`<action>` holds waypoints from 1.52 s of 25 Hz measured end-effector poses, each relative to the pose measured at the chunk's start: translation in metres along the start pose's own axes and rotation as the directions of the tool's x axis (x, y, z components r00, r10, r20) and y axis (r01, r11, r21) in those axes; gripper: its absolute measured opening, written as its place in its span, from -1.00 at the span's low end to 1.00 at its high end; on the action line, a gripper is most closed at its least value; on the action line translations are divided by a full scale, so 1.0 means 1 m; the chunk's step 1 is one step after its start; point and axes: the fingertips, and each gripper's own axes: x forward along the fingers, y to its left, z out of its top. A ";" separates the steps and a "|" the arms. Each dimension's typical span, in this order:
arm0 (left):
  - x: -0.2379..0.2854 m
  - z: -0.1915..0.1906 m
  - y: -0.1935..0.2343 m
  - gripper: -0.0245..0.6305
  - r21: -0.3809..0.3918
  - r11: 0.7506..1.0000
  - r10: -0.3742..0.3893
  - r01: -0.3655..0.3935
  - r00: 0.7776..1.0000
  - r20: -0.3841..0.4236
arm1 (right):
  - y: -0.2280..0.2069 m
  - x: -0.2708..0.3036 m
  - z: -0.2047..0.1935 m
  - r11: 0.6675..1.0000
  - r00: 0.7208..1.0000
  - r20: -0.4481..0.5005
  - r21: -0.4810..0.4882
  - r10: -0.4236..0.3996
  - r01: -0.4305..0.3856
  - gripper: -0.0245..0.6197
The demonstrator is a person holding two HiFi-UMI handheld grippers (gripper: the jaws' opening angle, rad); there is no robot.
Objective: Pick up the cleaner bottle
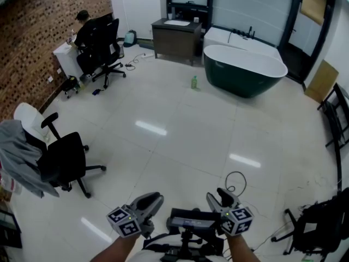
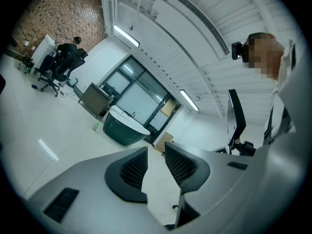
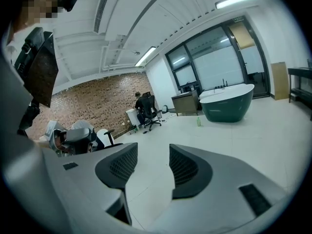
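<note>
Glossy white tile floor (image 1: 180, 141) underfoot; approach step, nothing grasped. Your left gripper (image 2: 156, 152): fingers pinched almost together, empty. Your right gripper (image 3: 153, 152): fingers a narrow gap apart, empty. The small green plastic cleaner bottle (image 1: 193, 82) stands upright well ahead of both fingertips, near the dark green oval bathtub (image 1: 245, 70). Next you likely walk in, lower, and spread one gripper's fingers around the bottle.

Bright ceiling lights (image 3: 236, 0) glare off the floor (image 1: 185, 141) — fisheye-warped edges.
</note>
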 end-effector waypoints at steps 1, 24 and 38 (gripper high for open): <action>0.002 0.001 0.002 -0.63 -0.003 1.000 0.002 -0.002 1.000 0.002 | -0.001 0.004 0.001 1.000 1.000 -0.002 0.000 0.005 -0.005 -0.28; 0.171 0.068 0.054 -0.63 0.016 0.994 0.104 -0.106 0.991 0.088 | -0.130 0.113 0.108 0.985 0.985 -0.051 -0.053 0.163 -0.165 -0.28; 0.228 0.082 0.079 -0.63 0.020 0.995 0.095 -0.096 0.995 0.036 | -0.175 0.140 0.130 0.990 0.990 -0.026 -0.002 0.139 -0.139 -0.28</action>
